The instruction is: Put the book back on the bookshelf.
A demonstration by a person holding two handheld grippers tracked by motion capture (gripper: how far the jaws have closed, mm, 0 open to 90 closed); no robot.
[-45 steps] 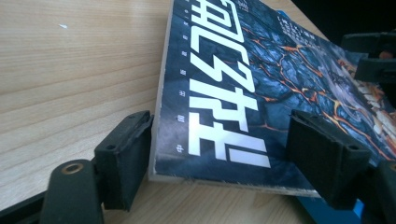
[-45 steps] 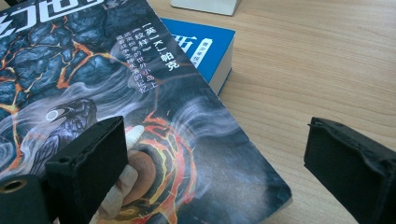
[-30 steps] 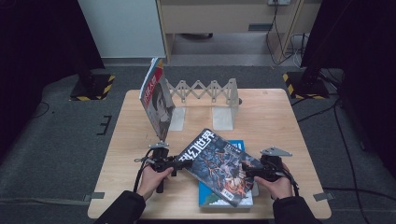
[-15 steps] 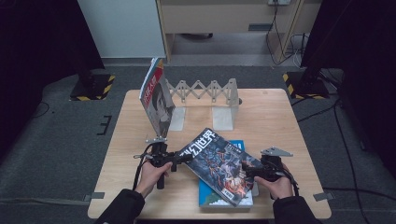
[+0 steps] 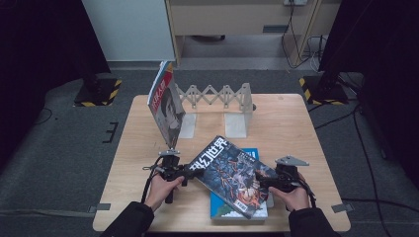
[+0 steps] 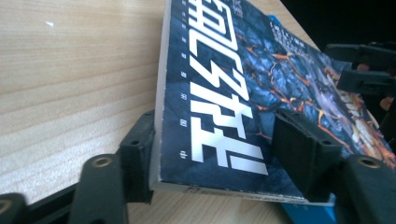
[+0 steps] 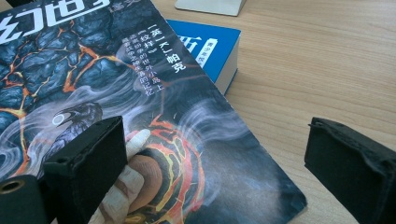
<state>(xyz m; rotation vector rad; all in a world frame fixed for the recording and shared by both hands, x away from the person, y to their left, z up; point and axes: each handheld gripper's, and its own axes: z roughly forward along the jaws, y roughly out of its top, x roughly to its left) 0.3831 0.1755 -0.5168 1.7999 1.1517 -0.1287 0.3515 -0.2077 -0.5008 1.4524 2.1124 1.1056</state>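
A dark magazine with a lava-pattern cover lies askew on a blue book at the table's front, its left end raised. My left gripper is at its near left corner. In the left gripper view the jaws stand open, with that corner of the magazine between them and one jaw against the back cover. My right gripper is at the magazine's right end. It is open, one jaw over the magazine cover and the other over bare wood beside the blue book.
An accordion-style white book rack stands at the back of the wooden table. A red and grey book leans upright against its left end. The rack's right base plate lies just beyond the blue book.
My left gripper has edged forward and closer onto the magazine's corner. The right gripper and the magazine have hardly moved.
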